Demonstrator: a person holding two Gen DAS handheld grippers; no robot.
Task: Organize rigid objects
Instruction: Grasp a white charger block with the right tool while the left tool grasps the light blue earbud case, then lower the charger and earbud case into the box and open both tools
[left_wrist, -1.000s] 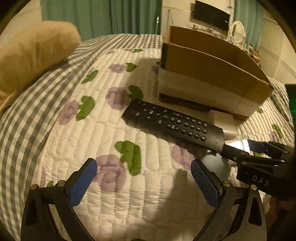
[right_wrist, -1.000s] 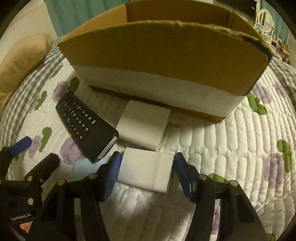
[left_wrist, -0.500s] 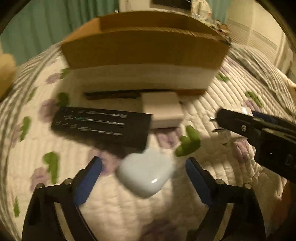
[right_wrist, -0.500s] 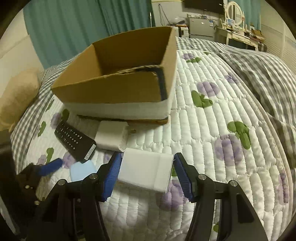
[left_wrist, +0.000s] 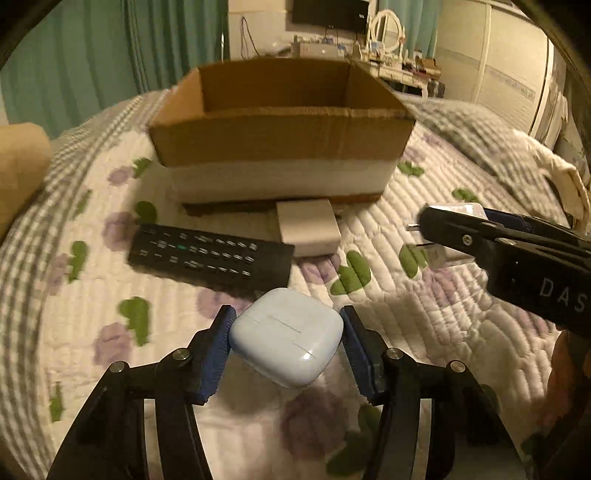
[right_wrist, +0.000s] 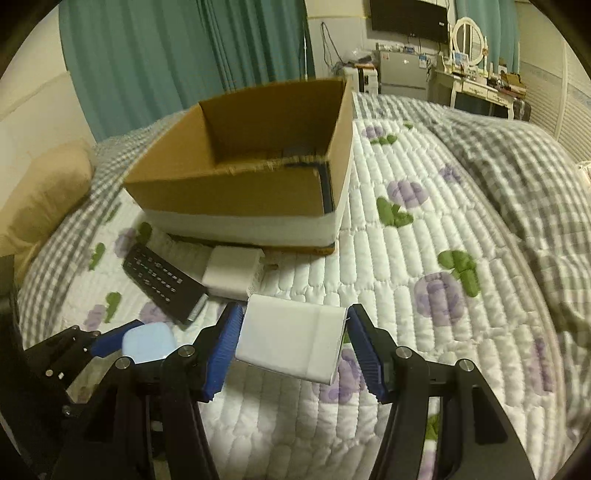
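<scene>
My left gripper (left_wrist: 286, 341) is shut on a pale blue earbud case (left_wrist: 286, 336) and holds it above the quilt; the case also shows in the right wrist view (right_wrist: 147, 343). My right gripper (right_wrist: 293, 341) is shut on a white charger block (right_wrist: 290, 341), lifted off the bed; the block's prongs show in the left wrist view (left_wrist: 439, 236). A black remote (left_wrist: 210, 256) and a second white block (left_wrist: 308, 227) lie on the quilt in front of an open cardboard box (left_wrist: 277, 140). The box also shows in the right wrist view (right_wrist: 240, 192).
The bed has a white floral quilt (right_wrist: 424, 258) with a grey checked blanket (right_wrist: 517, 177) at the right. A tan pillow (right_wrist: 40, 195) lies at the left. Green curtains and a dresser stand behind the bed.
My left gripper swung right over the earbud case, closed on it and lifted it. My right gripper rose and drew back from the box with the white block.
</scene>
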